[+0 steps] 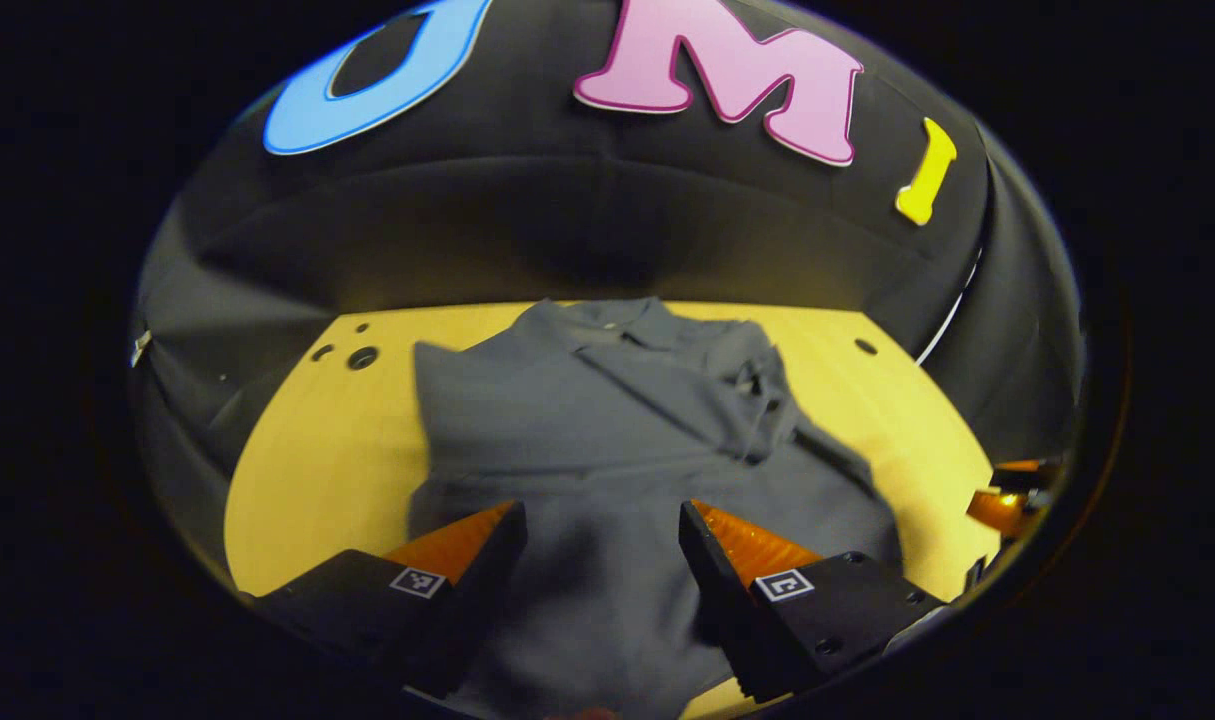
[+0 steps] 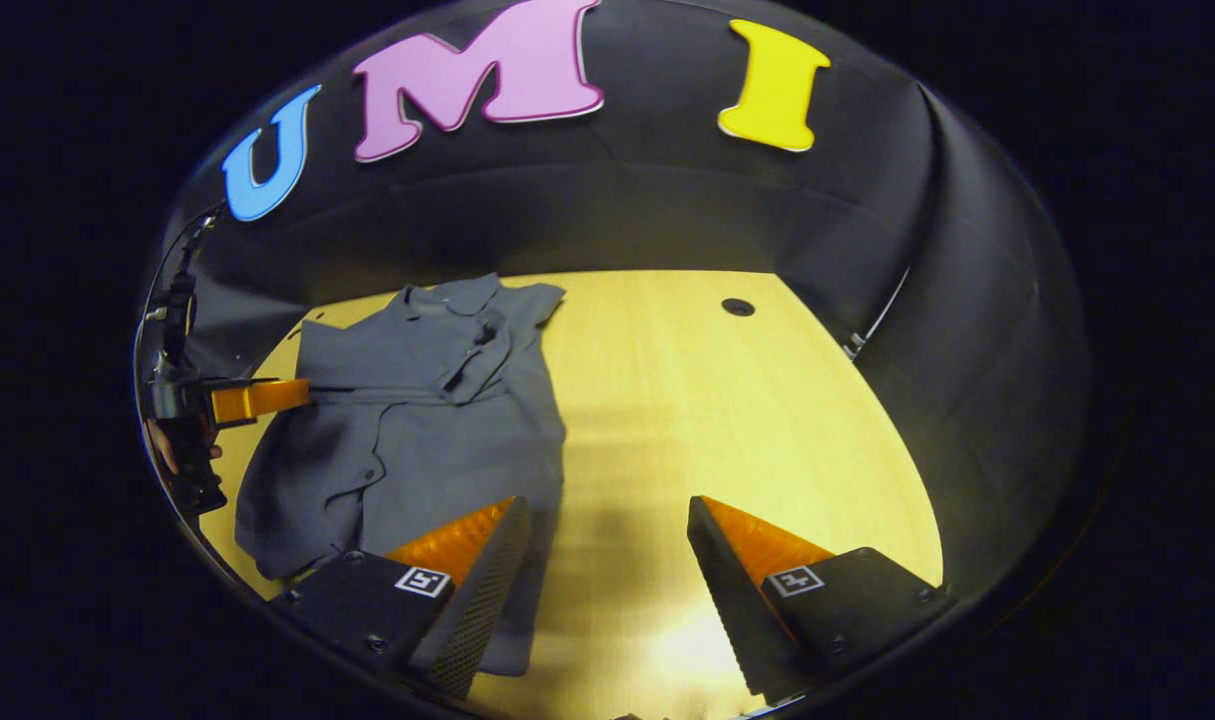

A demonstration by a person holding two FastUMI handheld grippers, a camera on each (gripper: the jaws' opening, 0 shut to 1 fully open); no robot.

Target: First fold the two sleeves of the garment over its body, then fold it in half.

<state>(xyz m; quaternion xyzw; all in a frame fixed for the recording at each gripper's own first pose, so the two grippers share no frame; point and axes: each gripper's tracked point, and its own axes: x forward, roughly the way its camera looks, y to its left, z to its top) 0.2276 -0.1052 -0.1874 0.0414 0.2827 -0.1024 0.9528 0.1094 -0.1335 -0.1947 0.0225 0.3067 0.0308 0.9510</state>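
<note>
Garment [image 1: 607,440] flat on the desk [image 1: 317,470], sleeves folded in.
Left tongs [image 1: 599,540] hover released over its lower middle; right tongs [image 2: 607,545] gape over bare desk, garment upper left.

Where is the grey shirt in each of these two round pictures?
Left gripper view: the grey shirt fills the middle, running from the far table edge down between the left gripper fingers.
Right gripper view: it lies left of centre, beside the right gripper.
Shared landmark: the yellow table, with the shirt's collar at the far end.
</note>
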